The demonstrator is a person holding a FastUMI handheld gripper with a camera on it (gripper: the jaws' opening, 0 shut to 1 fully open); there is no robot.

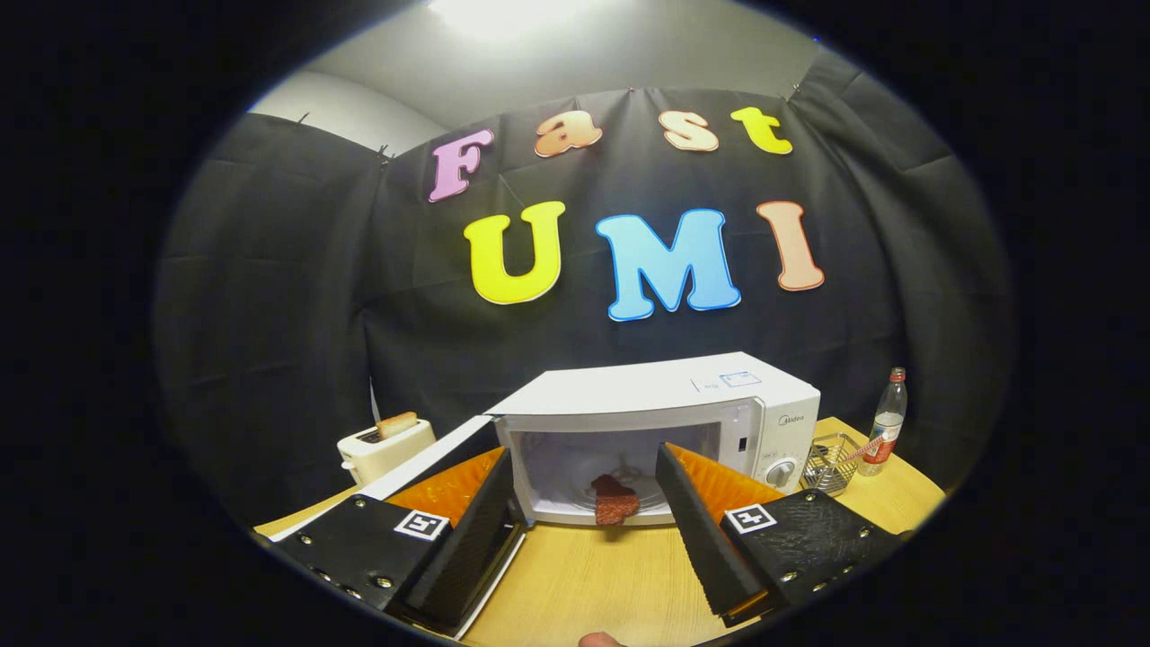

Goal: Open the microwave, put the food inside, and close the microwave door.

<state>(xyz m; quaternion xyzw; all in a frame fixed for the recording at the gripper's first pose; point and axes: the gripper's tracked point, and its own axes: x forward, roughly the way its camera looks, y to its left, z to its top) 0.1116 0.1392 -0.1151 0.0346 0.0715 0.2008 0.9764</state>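
Note:
A white microwave [665, 404] stands on the wooden table just ahead of my fingers. Its door [431, 463] hangs swung open to the left, behind my left finger. A reddish-brown piece of food [614, 500] lies at the front lip of the microwave's white cavity, partly over the edge. My gripper [584, 481] is open, its two fingers spread wide on either side of the cavity opening with nothing between them. The food sits beyond the fingertips, between their lines.
A white toaster [384, 447] with a slice of bread in it stands left of the microwave. A wire basket [828, 463] and a clear bottle with a red cap [886, 422] stand to its right. The bare wooden tabletop [593, 575] lies under the fingers.

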